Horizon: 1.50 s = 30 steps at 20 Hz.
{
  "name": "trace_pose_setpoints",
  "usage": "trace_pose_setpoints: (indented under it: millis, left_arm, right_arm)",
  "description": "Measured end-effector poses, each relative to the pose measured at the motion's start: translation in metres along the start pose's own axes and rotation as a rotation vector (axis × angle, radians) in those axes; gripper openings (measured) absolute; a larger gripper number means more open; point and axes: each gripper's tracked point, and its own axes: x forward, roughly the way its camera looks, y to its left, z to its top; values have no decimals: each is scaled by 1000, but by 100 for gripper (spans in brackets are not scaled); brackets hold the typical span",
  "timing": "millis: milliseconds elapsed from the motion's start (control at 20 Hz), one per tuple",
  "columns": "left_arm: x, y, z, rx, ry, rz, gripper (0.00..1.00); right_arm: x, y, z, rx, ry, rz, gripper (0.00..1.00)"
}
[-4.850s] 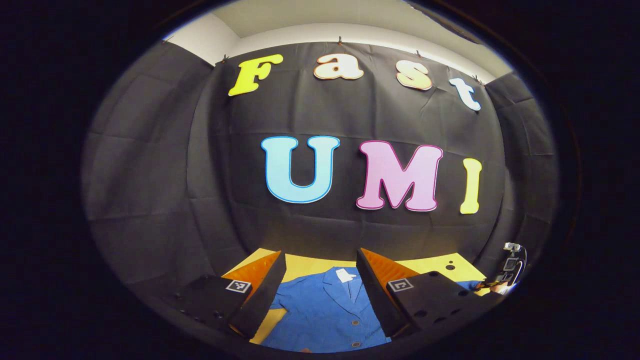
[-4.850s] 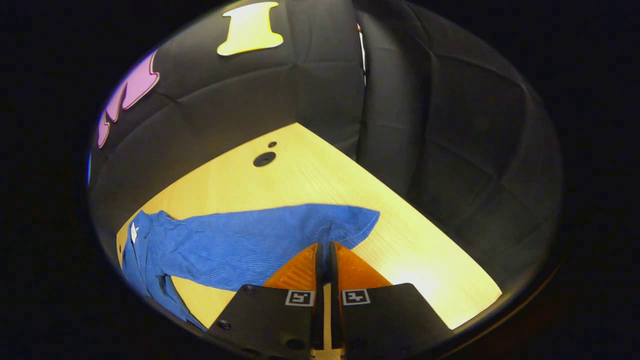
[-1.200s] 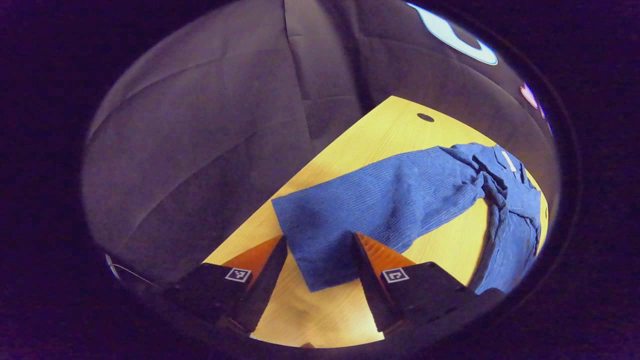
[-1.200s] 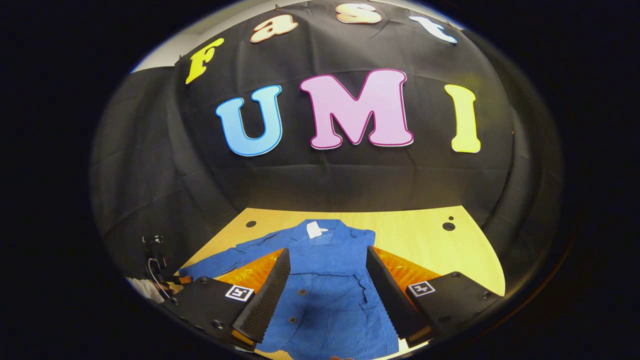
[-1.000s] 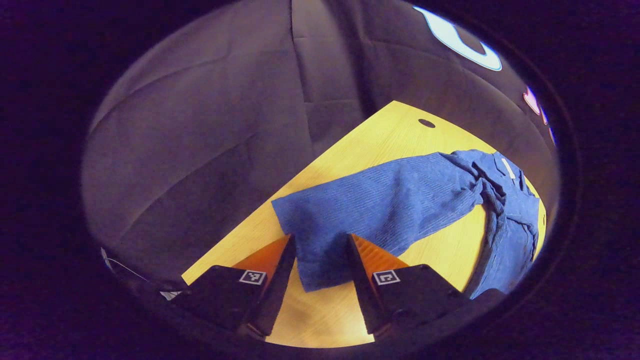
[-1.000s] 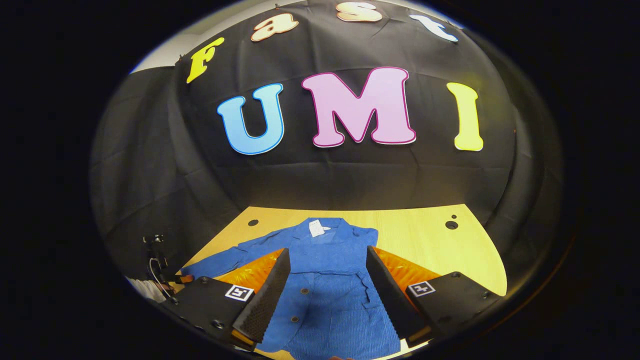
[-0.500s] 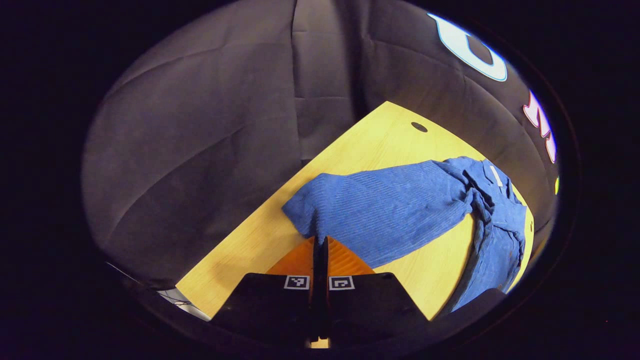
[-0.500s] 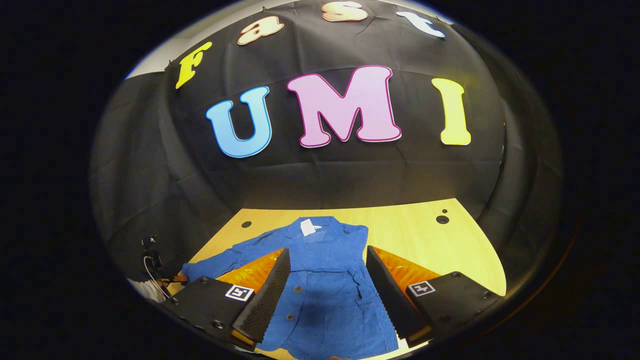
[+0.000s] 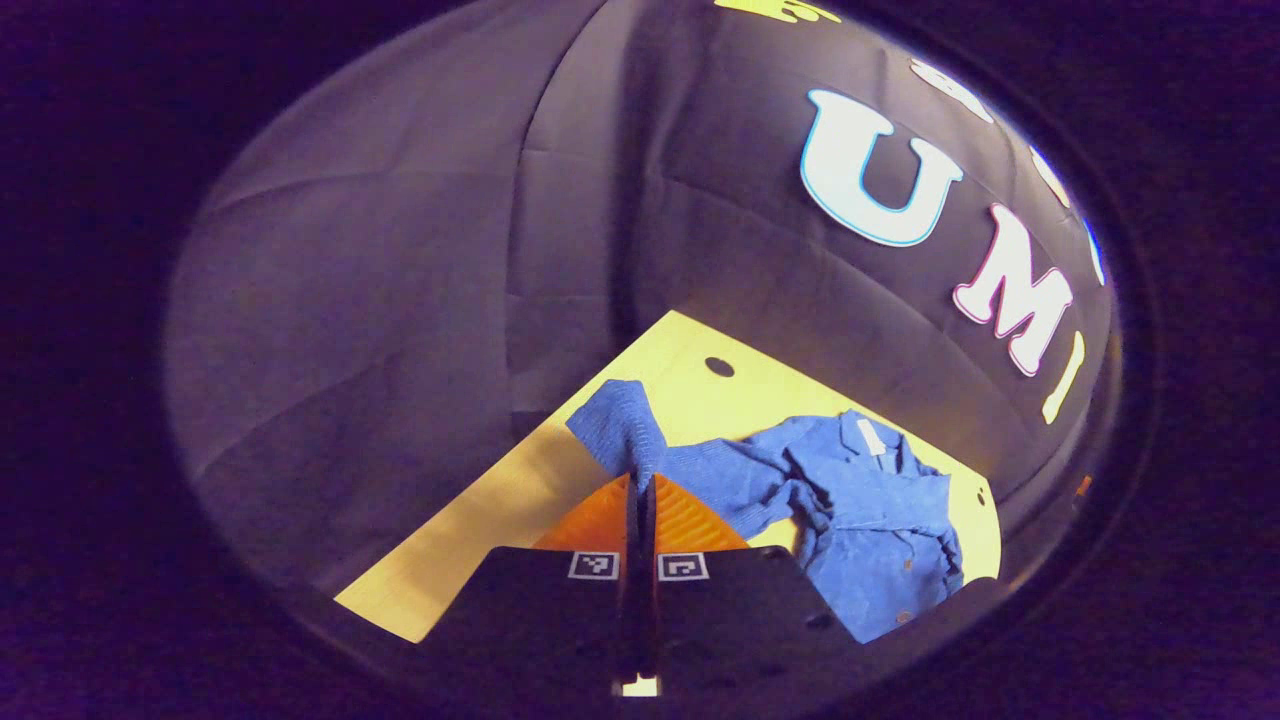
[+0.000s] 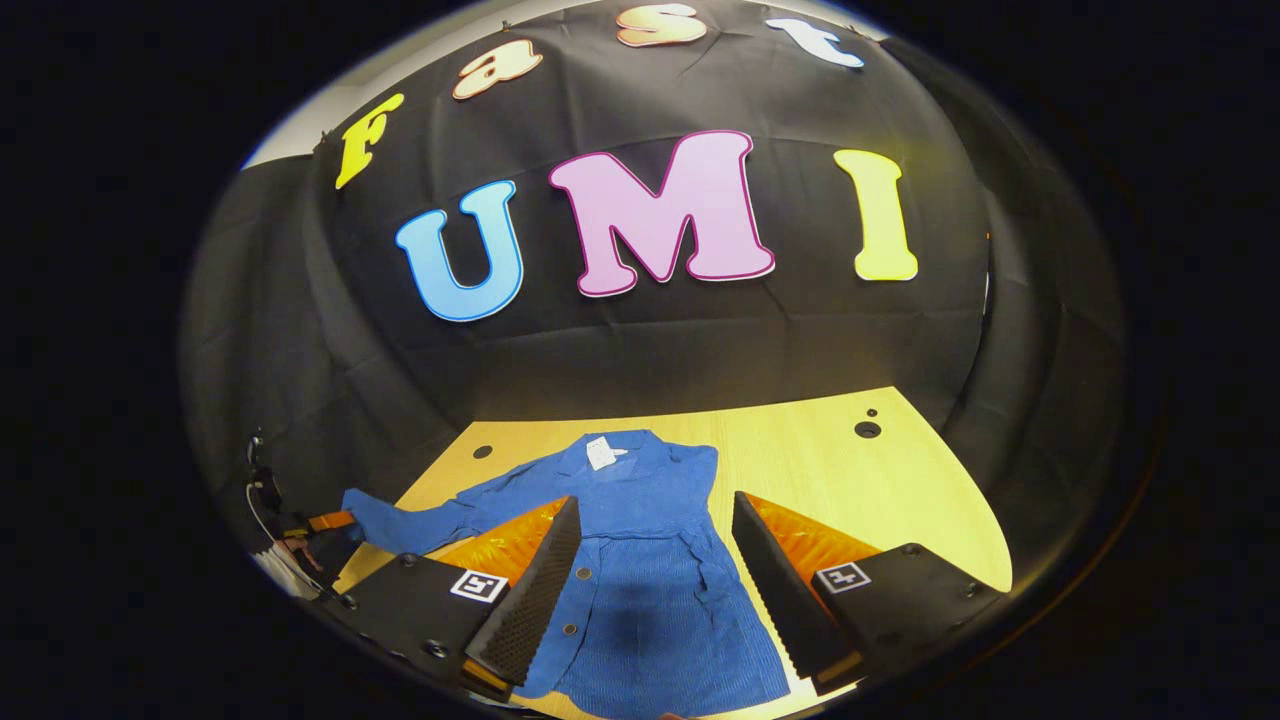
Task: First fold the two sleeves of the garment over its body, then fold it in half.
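Left gripper view low at table's (image 9: 470,520) left edge facing right, right gripper view facing wall, both sharing garment (image 10: 650,560)

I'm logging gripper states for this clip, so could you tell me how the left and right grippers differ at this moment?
The left gripper is shut on the blue sleeve, lifting its cuff off the table; the right gripper is open and holds nothing. The left sits at the garment's side, the right hovers over the jacket body.

From my left gripper view the blue ribbed jacket (image 9: 850,520) loses its hem at the lower edge. My left gripper (image 9: 640,490) covers the cuff (image 9: 615,425) it pinches.
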Motion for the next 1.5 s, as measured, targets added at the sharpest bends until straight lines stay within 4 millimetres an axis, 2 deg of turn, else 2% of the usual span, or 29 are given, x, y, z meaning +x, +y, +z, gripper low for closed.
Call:
trace_pose_setpoints:
  millis: [200, 400, 500, 600, 750, 900, 1000, 1300, 1500]
  left_arm:
    - [-11, -83, 39, 9, -62, -152, 0]
    - [-7, -176, 59, 45, -124, -265, 0]
    - [6, -224, 60, 62, -136, -323, 0]
    - [25, -271, 50, 68, -115, -376, 0]
    - [54, -326, 29, 102, -67, -423, 0]
    - [94, -365, -10, 175, 20, -417, 0]
    - [118, -376, -42, 217, 133, -389, 0]
    - [143, -411, -82, 266, 212, -404, 0]
    - [157, -425, -105, 348, 269, -372, 0]
  right_arm:
    - [-6, -6, 1, -2, -5, 3, 96]
    - [-15, -28, -4, 10, 4, -20, 96]
    - [-20, -42, -6, 27, 7, -37, 96]
    - [-25, -57, -6, 36, 5, -55, 96]
    - [-31, -82, -6, 44, 8, -83, 96]
    - [-31, -103, -11, 62, 21, -104, 96]
    - [-27, -113, -15, 71, 41, -105, 96]
    - [-3, -118, -20, 53, 78, -62, 96]
    - [4, -118, -22, 48, 90, -43, 96]
